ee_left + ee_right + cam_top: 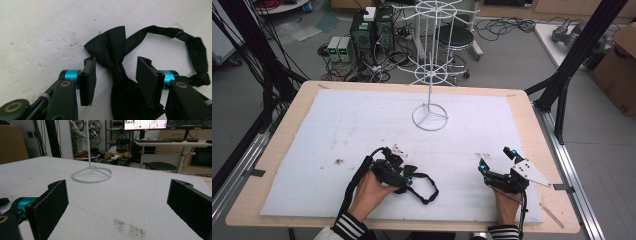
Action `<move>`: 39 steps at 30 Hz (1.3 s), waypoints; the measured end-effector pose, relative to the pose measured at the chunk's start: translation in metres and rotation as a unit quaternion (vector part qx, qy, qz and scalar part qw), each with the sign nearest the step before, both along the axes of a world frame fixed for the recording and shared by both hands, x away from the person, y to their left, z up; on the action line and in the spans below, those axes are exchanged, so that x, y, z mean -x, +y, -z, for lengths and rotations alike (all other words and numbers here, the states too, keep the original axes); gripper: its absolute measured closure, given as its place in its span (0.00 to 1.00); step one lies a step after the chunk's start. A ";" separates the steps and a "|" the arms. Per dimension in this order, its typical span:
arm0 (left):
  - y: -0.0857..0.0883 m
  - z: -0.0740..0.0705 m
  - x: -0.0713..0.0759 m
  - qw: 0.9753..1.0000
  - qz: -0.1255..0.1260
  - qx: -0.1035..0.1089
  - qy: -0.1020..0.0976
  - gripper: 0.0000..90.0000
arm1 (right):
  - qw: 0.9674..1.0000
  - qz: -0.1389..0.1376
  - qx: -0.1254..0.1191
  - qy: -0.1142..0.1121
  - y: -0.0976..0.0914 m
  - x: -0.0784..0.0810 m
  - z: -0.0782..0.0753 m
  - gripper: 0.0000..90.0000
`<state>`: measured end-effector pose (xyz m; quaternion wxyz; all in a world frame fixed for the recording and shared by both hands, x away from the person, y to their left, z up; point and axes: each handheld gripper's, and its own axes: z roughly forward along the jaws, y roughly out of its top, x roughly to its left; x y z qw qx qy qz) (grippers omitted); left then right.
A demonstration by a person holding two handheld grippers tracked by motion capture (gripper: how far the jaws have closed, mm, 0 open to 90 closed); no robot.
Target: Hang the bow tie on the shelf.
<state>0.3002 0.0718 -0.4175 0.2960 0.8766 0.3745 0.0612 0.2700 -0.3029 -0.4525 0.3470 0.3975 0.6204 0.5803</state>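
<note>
Left gripper (pixel 116 80): your jaws stand apart, straddling the black bow tie's (pixel 117 50) knot on the white mat (pixel 337 125)
Right gripper (pixel 117 202): your jaws gape wide, empty; white wire stand (pixel 91 173) ahead

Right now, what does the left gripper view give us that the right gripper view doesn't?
Left gripper view: the black bow tie lying between the open left claw, its knot in the gap with space on both sides, and its strap looping off to one side.

Right gripper view: the white wire stand upright on the mat beyond the open right claw, a dark smudge near the claw, and desks and a monitor behind.

Both: the white foam mat.
</note>
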 end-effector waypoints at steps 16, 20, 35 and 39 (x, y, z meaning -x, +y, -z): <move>-0.006 0.004 0.000 1.000 -0.005 -0.024 -0.007 0.65 | 1.000 0.000 -0.001 0.000 0.000 0.000 0.000 0.03; -0.011 0.003 0.002 0.999 0.000 -0.043 -0.021 0.66 | 1.000 0.001 0.000 -0.001 0.000 0.000 0.000 0.03; -0.015 0.003 0.003 0.998 0.012 -0.051 -0.027 0.83 | 1.000 0.001 0.000 0.000 0.000 0.000 0.000 0.03; -0.015 0.002 0.005 0.998 0.017 -0.048 -0.037 0.84 | 1.000 0.001 -0.001 0.000 0.000 0.000 0.000 0.03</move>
